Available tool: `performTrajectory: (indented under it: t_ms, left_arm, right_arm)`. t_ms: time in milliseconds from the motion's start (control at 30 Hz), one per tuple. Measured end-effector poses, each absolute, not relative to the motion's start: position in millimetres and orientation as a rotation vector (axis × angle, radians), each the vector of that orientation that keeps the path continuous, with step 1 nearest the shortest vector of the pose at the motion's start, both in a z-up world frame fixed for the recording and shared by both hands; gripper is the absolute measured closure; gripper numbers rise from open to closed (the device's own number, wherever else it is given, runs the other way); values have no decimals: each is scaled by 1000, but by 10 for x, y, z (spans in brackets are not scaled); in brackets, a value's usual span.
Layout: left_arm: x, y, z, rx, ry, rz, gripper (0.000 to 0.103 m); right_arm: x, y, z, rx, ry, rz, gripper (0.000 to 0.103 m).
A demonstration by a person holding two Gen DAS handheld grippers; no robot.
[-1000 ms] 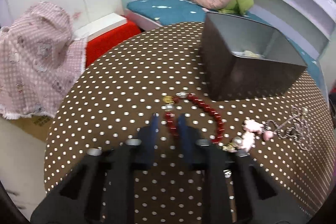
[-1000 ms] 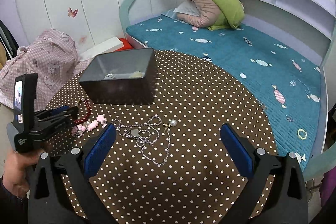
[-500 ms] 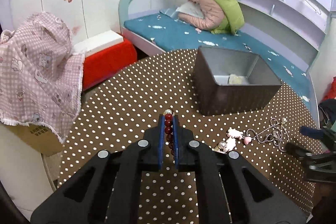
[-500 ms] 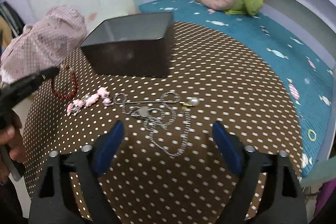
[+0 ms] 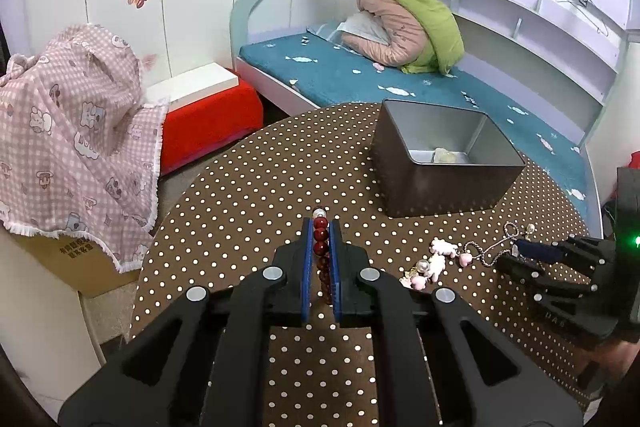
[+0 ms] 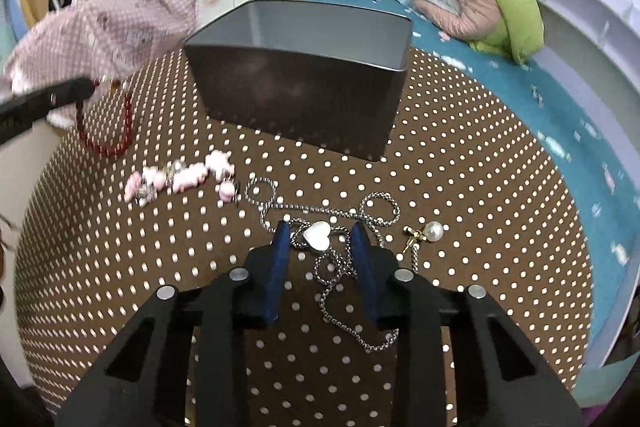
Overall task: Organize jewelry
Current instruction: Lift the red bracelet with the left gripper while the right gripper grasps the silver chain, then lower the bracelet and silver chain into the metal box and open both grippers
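My left gripper [image 5: 320,227] is shut on a red bead bracelet [image 5: 321,247] and holds it above the dotted brown table [image 5: 248,195]; in the right wrist view the bracelet [image 6: 106,131] hangs from it at the left. My right gripper [image 6: 320,229] is open and low over a silver chain necklace [image 6: 340,267], its fingers on either side of the white heart pendant [image 6: 316,239]. A pink charm bracelet [image 6: 180,177] lies left of the chain. A pearl piece [image 6: 432,231] lies at the right. The dark metal box [image 5: 444,163] stands behind, holding a pale item [image 5: 444,155].
The round table's edge curves close at the left and front. A blue bed [image 5: 360,75] with a pink and green jacket [image 5: 408,27] lies beyond the table. A pink checked cloth [image 5: 68,115] over a carton and a red stool [image 5: 208,123] stand at the left.
My left gripper closed on the red bracelet and lifted it off the table. My right gripper moved forward and down over the silver chain and narrowed its opening around the heart pendant.
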State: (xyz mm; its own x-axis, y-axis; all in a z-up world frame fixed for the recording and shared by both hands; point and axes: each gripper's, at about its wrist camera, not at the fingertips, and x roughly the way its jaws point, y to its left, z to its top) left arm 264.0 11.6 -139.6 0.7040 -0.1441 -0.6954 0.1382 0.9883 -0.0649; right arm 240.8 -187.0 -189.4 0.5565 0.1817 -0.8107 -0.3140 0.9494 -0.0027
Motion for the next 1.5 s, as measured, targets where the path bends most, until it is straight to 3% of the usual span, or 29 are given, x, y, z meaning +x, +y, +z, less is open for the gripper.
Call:
performTrajectory:
  t_ms: [67, 133, 500, 1200, 1500]
  left_arm:
    - [2629, 99, -1392, -10, 772, -161, 95]
    - [2621, 81, -1382, -12, 768, -165, 95]
    - [2525, 83, -1142, -15, 709, -176, 95]
    - [2521, -106, -146, -7, 526, -333, 95]
    - [2799, -283, 263, -8, 490, -416, 95]
  right_arm:
    - [2386, -1866, -1893, -158, 931, 300, 85]
    - [2350, -1912, -1859, -133, 915, 304, 85]
    - [2197, -2163, -1230, 7, 788, 344, 86]
    - [2262, -2103, 205, -73, 480, 387, 86]
    - [2565, -2064, 519, -77, 438, 391, 86]
